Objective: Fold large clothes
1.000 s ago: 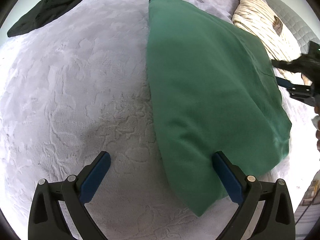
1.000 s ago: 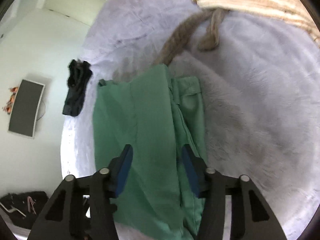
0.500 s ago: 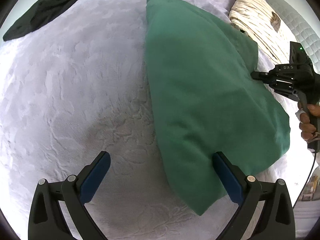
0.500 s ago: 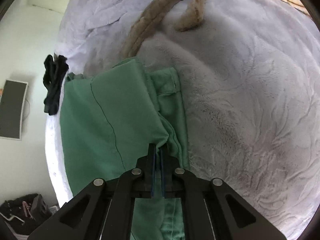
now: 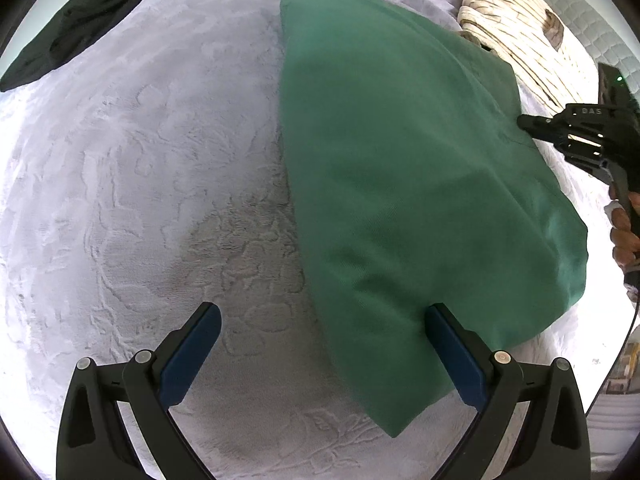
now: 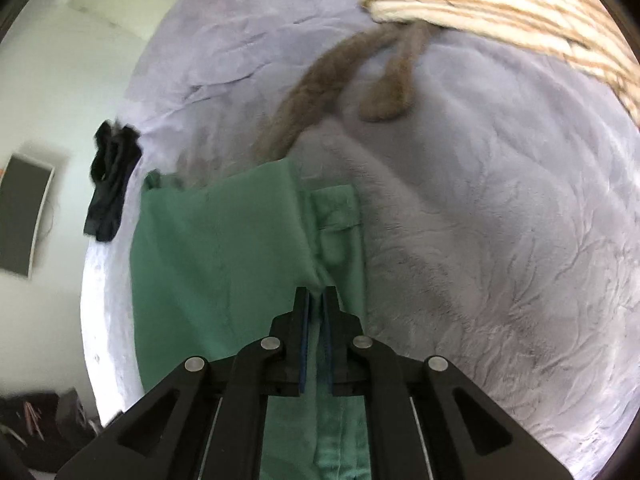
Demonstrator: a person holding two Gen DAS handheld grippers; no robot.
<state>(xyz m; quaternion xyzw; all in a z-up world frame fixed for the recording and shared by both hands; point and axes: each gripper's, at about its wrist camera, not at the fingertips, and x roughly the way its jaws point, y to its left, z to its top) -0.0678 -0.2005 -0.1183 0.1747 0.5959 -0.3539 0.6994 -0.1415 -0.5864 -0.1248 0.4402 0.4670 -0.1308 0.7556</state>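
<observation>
Green garment (image 5: 400,184) lies flat on grey bedspread (image 5: 140,160). Left gripper (image 5: 320,344) jaws spread wide, its right finger over the cloth's near edge. Right gripper (image 6: 316,300) jaws opening slightly, green fold pinched between them.

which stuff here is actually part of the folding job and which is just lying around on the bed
Part of the job:
- green garment
- right gripper, pinching a fold of the green fabric
- left gripper, jaws open above the garment's near edge

Just lying about:
- black garment
- cream striped knit
- brown furry strips
- lilac blanket underneath
</observation>
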